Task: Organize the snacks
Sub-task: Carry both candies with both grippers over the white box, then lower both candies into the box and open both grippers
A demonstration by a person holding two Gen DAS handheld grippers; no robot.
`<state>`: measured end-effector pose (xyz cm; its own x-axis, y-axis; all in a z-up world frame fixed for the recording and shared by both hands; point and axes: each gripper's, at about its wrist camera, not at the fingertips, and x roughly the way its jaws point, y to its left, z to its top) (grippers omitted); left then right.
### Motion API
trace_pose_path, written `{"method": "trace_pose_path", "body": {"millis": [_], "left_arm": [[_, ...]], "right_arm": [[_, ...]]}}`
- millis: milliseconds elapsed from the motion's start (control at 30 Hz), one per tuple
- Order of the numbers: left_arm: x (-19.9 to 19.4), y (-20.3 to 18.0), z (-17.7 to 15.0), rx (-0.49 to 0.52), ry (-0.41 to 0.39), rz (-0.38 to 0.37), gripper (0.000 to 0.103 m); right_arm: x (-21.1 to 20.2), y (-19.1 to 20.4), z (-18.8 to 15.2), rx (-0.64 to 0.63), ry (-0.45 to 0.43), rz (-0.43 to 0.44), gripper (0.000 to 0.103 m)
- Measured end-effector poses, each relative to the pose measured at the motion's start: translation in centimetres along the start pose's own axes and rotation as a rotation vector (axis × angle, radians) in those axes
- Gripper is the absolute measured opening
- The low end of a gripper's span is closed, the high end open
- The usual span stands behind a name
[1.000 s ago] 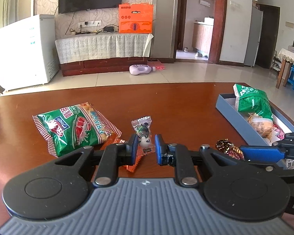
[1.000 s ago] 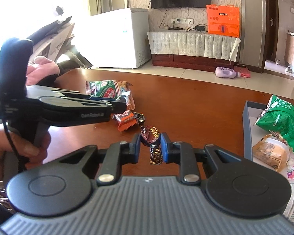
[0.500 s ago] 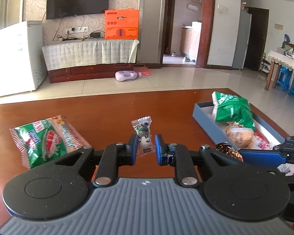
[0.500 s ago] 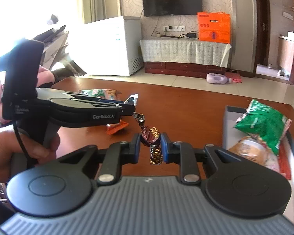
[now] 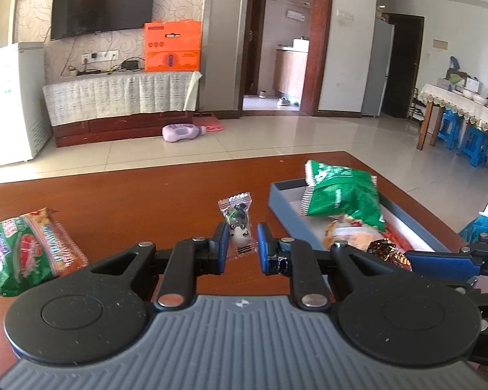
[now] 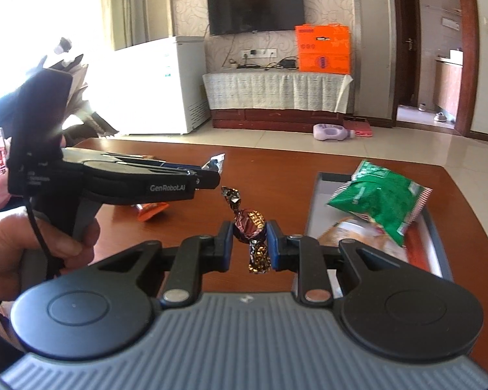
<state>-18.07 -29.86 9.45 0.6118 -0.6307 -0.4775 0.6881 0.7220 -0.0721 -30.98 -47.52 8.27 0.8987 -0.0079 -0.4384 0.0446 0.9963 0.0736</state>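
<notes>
Carrying both sweets toward the grey-blue rectangular tray (image 5: 281, 206), now nearer than before, my left gripper (image 5: 239, 248) pinches a clear-wrapped panda candy (image 5: 239, 230), my right gripper (image 6: 250, 243) clamps a brown foil twist-wrapped chocolate (image 6: 250, 224); drop-off comes next, I judge.

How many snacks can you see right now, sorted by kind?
Green bags: 2, loose green bag on the table, trayed green bag in the tray
Wrapped candies: 2, clear-wrapped candy in the left gripper jaws, foil candy in the right gripper jaws
Orange packet: 1
Tan packet: 1
Total: 6
</notes>
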Motion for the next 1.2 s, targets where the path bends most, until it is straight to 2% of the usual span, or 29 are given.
{"method": "trace_pose_path", "body": {"millis": [533,1200], "left_arm": [[4.2,-5.9,0.8,0.018,0.006,-0.086,0.022],[9.6,-10.9,1.6,0.045,0.026,-0.176,0.022]], "right_arm": [[-2.0,-4.4,-1.4,0.025,0.014,-0.086,0.025],[-1.8,-7.5,-2.0,0.055,0.046,-0.126,0.025]]}}
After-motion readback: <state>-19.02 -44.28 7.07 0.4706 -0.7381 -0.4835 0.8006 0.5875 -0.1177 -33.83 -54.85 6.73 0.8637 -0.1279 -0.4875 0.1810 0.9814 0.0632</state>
